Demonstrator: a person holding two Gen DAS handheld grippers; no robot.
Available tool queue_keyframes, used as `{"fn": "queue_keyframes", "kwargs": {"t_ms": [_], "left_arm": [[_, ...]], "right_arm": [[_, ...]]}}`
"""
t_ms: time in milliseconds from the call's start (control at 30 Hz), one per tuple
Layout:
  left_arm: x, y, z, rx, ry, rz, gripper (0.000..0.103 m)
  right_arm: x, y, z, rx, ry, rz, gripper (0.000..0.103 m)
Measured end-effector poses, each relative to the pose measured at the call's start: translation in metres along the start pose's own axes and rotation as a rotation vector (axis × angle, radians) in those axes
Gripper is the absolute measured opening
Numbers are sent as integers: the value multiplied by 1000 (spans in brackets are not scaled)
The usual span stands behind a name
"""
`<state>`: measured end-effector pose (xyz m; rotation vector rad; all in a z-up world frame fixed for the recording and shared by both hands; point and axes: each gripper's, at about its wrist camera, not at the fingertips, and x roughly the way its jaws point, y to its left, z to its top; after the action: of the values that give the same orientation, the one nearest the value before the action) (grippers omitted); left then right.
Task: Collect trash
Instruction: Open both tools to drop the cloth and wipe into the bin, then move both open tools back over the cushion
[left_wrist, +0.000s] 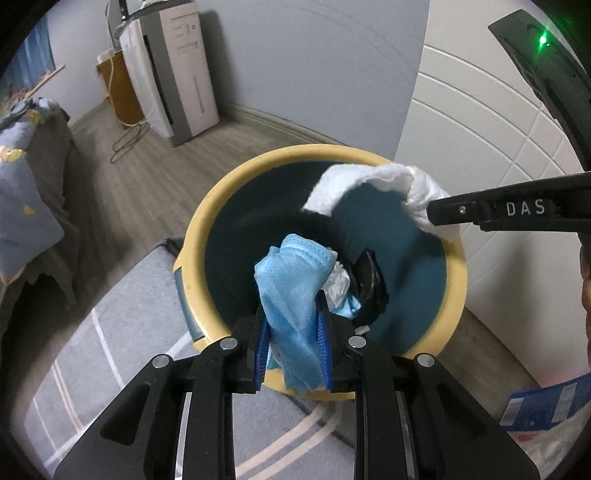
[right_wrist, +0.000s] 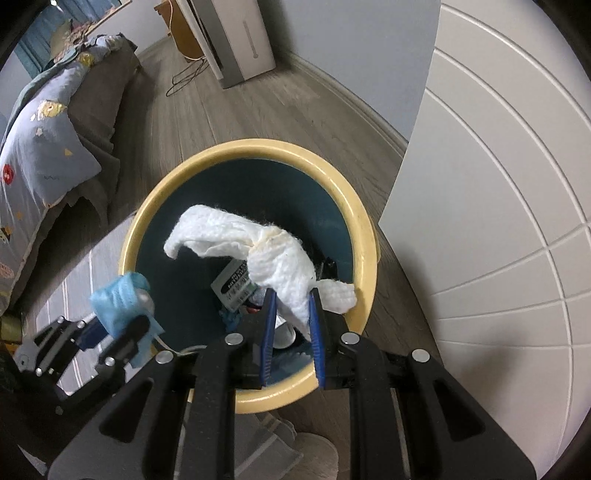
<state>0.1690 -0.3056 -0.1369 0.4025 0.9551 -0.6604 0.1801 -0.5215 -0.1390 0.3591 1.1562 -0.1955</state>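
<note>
the trash bin (right_wrist: 354, 221) is sitting straight below both tools, mouth open upward. the right gripper (right_wrist: 291, 299) is pinching a white tissue (right_wrist: 258, 240) that is hanging over the middle of the opening. the left gripper (left_wrist: 291, 306) is clamping a blue face mask (left_wrist: 291, 280) nearer the bin's close rim. wall panel (right_wrist: 498, 184) is crowding the right; rug (left_wrist: 129, 314) and floor are lying clear on the left.

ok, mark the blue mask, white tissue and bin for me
blue mask (left_wrist: 291, 280), left wrist view, bunched middle above the pads
white tissue (right_wrist: 273, 254), right wrist view, twisted centre
bin (right_wrist: 229, 151), right wrist view, far yellow rim
</note>
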Motion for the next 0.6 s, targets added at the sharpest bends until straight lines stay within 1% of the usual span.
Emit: {"fn": "queue_keyframes", "kwargs": {"t_ms": [333,367,467,500,533,600], "left_arm": [[4,12,2,-38,-17,-27,25],[3,13,0,-40,-17,-30,27],[0,15,-1,-45,-25,-17,40],[-2,17,-1,-50,-29,-10,48],[-3,17,-1,-56,-34,-9,54],[-8,19,-2,-65,-46,1,60]], "right_arm": [[12,0,3,0,28,-19,17],[12,1,3,-2,29,-17,17],[13,2,4,-10,32,-12,20],[13,1,4,-11,33,-14,22],[12,0,5,-9,33,-16,24],[11,-1,5,-2,29,-19,34]]}}
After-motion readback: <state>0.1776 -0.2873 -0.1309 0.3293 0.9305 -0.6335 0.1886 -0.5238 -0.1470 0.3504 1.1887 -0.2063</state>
